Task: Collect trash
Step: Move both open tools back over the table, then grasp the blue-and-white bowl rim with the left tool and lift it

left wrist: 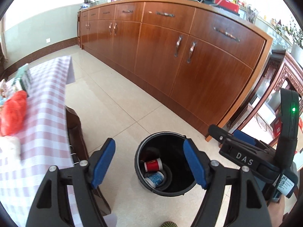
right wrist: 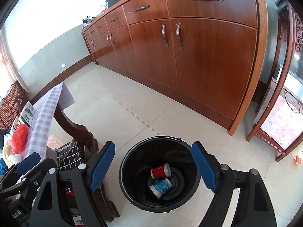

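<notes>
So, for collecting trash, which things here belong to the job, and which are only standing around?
Belongs to the job:
- black bin on the floor
- red cup lying inside it
- blue cup lying inside it
- left claw and right claw, both open and empty

Only standing around:
- wooden cabinet
- checked tablecloth
- red bag on the table, maybe trash, cannot tell

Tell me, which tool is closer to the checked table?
Left. The left tool is beside the table's edge; the right tool is on the left one's other side, farther off, above the bin.
</notes>
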A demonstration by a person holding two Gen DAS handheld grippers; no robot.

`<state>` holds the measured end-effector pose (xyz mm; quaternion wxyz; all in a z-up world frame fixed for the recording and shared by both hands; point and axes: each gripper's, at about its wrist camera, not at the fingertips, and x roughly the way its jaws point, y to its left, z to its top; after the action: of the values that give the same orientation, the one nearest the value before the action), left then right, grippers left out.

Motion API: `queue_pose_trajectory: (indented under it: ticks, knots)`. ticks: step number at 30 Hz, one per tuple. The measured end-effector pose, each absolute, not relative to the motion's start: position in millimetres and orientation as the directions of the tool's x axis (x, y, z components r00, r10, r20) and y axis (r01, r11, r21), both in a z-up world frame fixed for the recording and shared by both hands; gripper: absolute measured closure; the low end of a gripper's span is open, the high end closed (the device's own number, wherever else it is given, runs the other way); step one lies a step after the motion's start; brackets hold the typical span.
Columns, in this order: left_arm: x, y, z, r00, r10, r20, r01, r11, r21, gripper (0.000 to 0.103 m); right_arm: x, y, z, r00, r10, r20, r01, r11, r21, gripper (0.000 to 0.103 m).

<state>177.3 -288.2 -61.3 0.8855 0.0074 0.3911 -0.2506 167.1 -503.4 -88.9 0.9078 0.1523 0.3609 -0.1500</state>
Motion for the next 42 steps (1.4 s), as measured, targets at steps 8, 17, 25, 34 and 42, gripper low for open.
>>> queue_pose_trajectory:
  ticks: [8,17,25,34,42]
  knots:
    - [166,-217,-39,0.650,-0.356,-0.671,0.335,0.927,-0.168,0.027,180,-428,-64,0.758,-0.045,-0.650,0.199,0.966,0.165,0.018]
    - [163,-133,-34,0.726,-0.209,-0.655,0.160,0.978,-0.135,0.027,197,-342,-45,0.788,0.081,-0.610,0.024,0.986,0.163,0.018]
    - [159,-69,-37,0.757,-0.097,-0.646,0.027,0.993,-0.119,0.027,204,-271,-37,0.787,0.174,-0.592,-0.093,0.982,0.165,0.018]
    - [141,13,-46,0.763,-0.011,-0.646,-0.088,0.989,-0.120,0.027,212,-200,-43,0.751,0.269,-0.603,-0.193,0.963,0.189,0.018]
    - [138,67,-54,0.756,0.069,-0.651,-0.189,0.975,-0.116,0.027,217,-138,-47,0.713,0.348,-0.609,-0.291,0.937,0.194,0.018]
